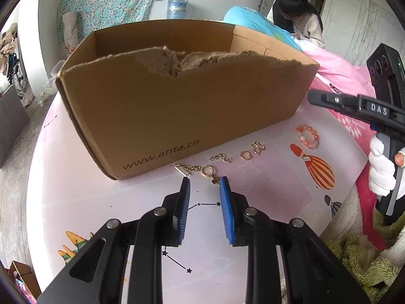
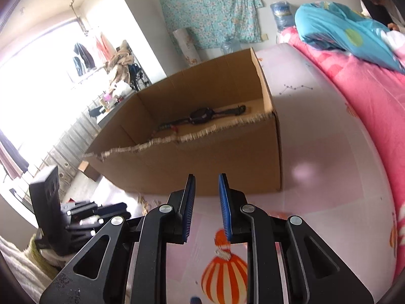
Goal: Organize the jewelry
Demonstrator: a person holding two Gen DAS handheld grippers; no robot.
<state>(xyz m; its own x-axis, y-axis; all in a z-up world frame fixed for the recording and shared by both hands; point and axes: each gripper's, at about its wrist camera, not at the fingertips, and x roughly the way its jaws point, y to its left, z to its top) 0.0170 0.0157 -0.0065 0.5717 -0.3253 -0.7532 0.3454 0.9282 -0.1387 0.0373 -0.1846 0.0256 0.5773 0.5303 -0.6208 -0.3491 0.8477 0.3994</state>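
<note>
The cardboard box (image 1: 177, 111) reads "www.anta.cn"; the right gripper (image 1: 312, 95) reads "DAS" (fingers spread, empty), and the left gripper (image 1: 204, 181) is likewise spread near a gold chain (image 1: 187, 169).

A pale wall (image 2: 141, 25) carries a hung teal floral cloth (image 2: 210, 10) above a blue water jug (image 1: 177, 7), while a bright, washed-out window (image 2: 33, 83) lights what seems a clothes rack (image 2: 86, 53), beside a pink-quilted bed (image 2: 367, 96).
</note>
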